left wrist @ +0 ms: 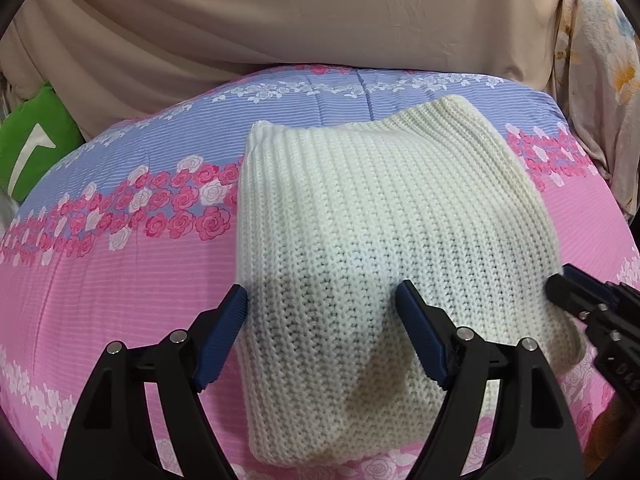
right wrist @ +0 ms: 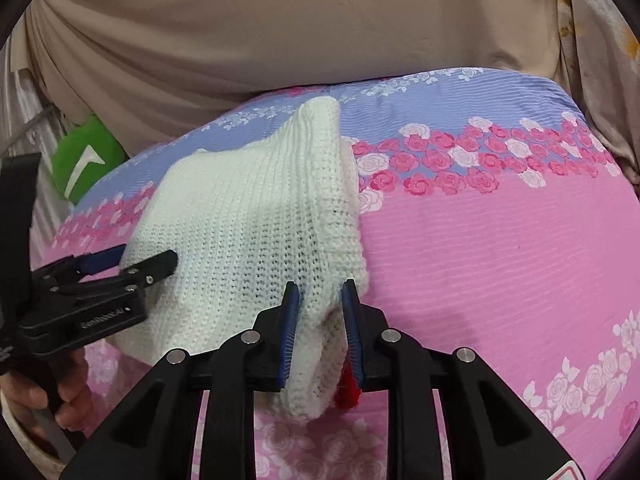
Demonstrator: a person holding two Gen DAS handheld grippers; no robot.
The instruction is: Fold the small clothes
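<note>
while the cream knitted garment lies folded on the pink-and-lilac rose-print bedspread, both claws work at its near edge. the left gripper hangs over the near left part of the knit with its blue-padded jaws spread wide; one pad sits at the garment's left edge, the other over its middle, and neither presses the cloth together. the right gripper pinches the near right corner of the knit, a thick bunch of it squeezed between the two blue pads, with a scrap of red showing just under the right pad. from the right wrist view the left gripper comes in at the left edge, held by a person's hand low in the corner. behind the bed hangs a beige cloth, and a green cushion with a white mark sits at the far left, beside the bedspread.
</note>
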